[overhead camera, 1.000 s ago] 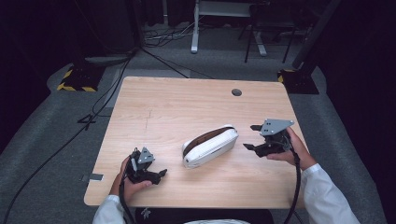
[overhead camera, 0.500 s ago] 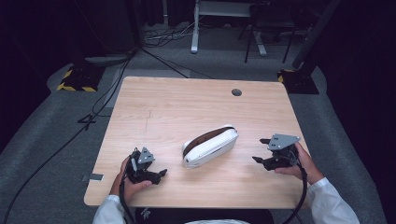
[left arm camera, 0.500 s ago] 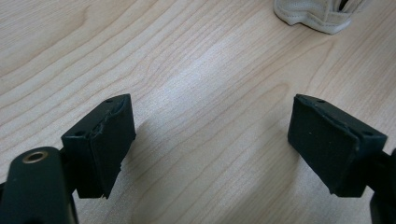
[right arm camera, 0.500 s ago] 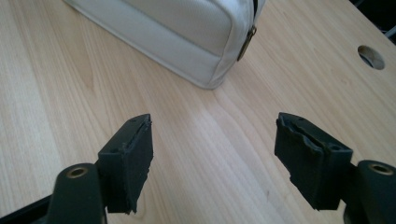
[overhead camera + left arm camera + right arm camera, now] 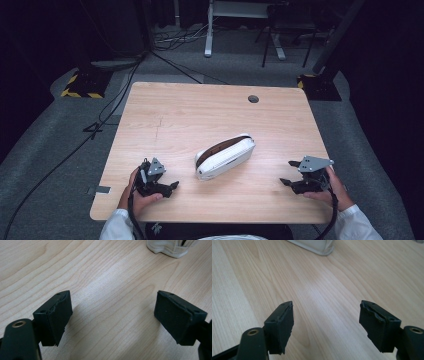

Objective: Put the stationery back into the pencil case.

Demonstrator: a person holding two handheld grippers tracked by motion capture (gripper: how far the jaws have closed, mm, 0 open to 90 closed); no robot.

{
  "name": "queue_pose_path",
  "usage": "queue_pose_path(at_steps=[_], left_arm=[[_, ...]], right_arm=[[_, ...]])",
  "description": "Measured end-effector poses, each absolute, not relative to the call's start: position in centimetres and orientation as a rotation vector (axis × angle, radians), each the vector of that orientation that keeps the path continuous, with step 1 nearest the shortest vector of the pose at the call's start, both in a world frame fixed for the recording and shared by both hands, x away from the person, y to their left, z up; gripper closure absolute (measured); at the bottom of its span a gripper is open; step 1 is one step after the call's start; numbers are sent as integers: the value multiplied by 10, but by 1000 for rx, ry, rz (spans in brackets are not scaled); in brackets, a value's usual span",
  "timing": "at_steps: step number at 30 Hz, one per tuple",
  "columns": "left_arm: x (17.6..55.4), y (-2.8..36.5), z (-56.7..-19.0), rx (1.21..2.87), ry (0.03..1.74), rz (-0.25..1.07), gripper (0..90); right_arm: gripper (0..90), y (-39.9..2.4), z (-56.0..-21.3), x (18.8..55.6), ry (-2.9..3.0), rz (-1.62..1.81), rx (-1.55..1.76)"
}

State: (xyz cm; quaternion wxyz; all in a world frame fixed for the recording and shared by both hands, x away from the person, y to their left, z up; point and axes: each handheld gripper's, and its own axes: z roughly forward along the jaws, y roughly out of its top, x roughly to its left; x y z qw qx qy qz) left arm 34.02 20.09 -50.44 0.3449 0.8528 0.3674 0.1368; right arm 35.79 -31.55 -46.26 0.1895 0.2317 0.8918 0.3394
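**Pouch lies between two spread hand-held grippers on wooden bench**

Pouch (image 5: pixel 224 156), white with a dark opening along its far side, lies aslant near the middle of the bench (image 5: pixel 200 107). At the near left edge, the left hand-held gripper (image 5: pixel 169 186) rests in a hand, jaws spread over bare wood, nothing between them. At the near right, the right hand-held gripper (image 5: pixel 290 172) points toward the pouch, jaws likewise spread and empty. Both stand well apart from it. Farther off, a round hole (image 5: pixel 253 99) marks the bench's far side.

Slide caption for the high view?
White pouch lies mid-table between the open left tool and open right tool.
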Motion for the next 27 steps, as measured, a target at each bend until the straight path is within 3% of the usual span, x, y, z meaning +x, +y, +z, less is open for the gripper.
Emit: queue_pose_path(at_steps=[19, 27], left_arm=[[340, 201, -504, 2214, 954, 355, 154], [340, 201, -504, 2214, 954, 357, 154]], right_arm=[[281, -375, -493, 338, 2453, 1001, 872], [235, -390, -502, 335, 2418, 1054, 982]])
